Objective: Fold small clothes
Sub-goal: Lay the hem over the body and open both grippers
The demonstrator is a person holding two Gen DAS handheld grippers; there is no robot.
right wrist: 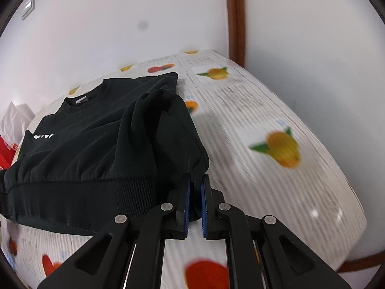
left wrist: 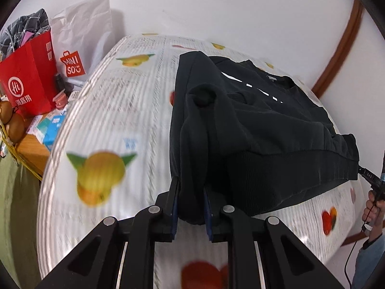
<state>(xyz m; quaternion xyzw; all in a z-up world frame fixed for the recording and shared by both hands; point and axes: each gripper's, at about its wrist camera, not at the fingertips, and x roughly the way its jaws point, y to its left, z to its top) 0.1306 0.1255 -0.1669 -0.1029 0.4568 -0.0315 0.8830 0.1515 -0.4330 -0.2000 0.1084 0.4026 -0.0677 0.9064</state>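
Note:
A small black sweatshirt point(left wrist: 264, 120) with white lettering lies on a fruit-printed tablecloth point(left wrist: 115, 110), its ribbed hem lifted toward me. My left gripper point(left wrist: 191, 185) is shut on the hem's left corner, dark cloth bunched between its blue pads. In the right wrist view the same sweatshirt point(right wrist: 101, 139) shows its collar at the far side. My right gripper point(right wrist: 196, 180) is shut on the hem's right corner. The right gripper's tip and a hand point(left wrist: 371, 204) show at the left wrist view's right edge.
Left of the table stand a red paper bag point(left wrist: 28, 82) and a white Miniso bag point(left wrist: 79, 48), with small boxes and bottles on a wooden surface point(left wrist: 31, 149). A white wall point(right wrist: 120, 24) and a brown trim strip point(right wrist: 237, 21) lie behind. Bare tablecloth point(right wrist: 276, 132) spreads to the right.

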